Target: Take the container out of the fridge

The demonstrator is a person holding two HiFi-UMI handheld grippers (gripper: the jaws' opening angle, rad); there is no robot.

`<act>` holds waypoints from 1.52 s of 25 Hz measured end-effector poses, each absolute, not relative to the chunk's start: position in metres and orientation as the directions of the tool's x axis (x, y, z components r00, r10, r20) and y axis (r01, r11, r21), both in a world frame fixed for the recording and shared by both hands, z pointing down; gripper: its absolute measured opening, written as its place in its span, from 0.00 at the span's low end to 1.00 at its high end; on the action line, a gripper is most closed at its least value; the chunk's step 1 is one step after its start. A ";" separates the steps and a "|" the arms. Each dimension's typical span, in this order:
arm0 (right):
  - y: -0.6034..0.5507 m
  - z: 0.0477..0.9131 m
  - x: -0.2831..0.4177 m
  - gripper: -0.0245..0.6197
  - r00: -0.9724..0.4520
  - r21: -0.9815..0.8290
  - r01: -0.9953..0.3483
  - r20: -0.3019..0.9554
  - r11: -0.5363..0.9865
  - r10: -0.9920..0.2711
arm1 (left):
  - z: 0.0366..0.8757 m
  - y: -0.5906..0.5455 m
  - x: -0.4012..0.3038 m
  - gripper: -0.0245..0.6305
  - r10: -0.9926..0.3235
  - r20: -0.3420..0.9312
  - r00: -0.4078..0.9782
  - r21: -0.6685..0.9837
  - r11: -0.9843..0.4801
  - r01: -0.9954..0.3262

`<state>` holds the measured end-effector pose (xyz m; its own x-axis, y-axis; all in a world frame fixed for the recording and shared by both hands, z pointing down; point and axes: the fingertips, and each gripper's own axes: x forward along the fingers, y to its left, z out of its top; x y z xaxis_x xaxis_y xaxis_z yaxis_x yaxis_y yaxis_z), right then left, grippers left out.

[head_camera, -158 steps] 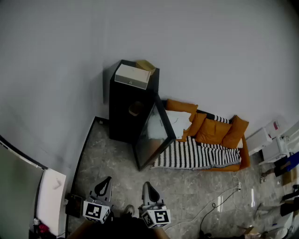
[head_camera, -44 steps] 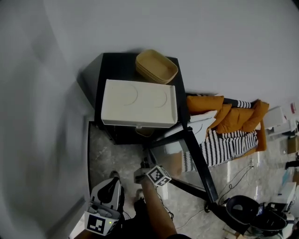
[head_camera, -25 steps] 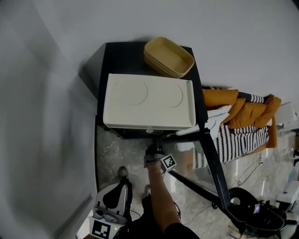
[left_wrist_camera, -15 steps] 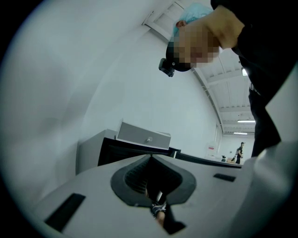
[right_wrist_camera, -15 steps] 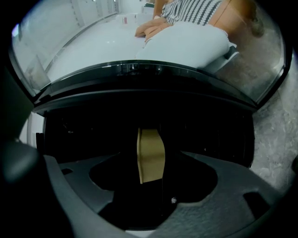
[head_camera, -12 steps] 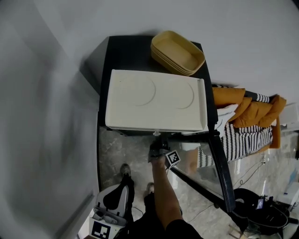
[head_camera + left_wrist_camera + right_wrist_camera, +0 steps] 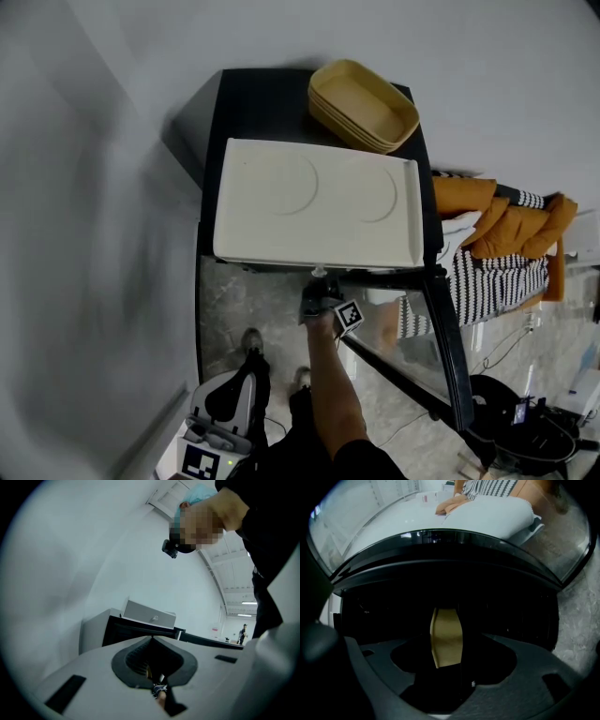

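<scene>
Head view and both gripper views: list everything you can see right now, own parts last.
fridge: one, black, against the grey wall, its glass door open to the right
flat appliance: one, cream-white, on the fridge top
trays: a stack, tan, on the fridge top behind the appliance; count unclear
tan container: one, inside the dark fridge
sofa: one, orange with cushions, right of the fridge
striped cover: one, black and white, on the sofa
right gripper: one, under the fridge top's front edge, jaws on the tan container
left gripper: one, low by the person's side, jaws together, empty
</scene>
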<state>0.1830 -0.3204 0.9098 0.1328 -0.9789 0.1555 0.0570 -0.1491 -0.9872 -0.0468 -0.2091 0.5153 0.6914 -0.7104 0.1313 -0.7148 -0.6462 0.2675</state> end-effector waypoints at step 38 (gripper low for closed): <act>-0.283 0.865 0.178 0.33 0.044 -0.990 0.030 0.139 -0.137 -0.989 | 0.523 -0.231 -0.018 0.04 -0.780 0.086 0.619 0.220 -0.591 -0.776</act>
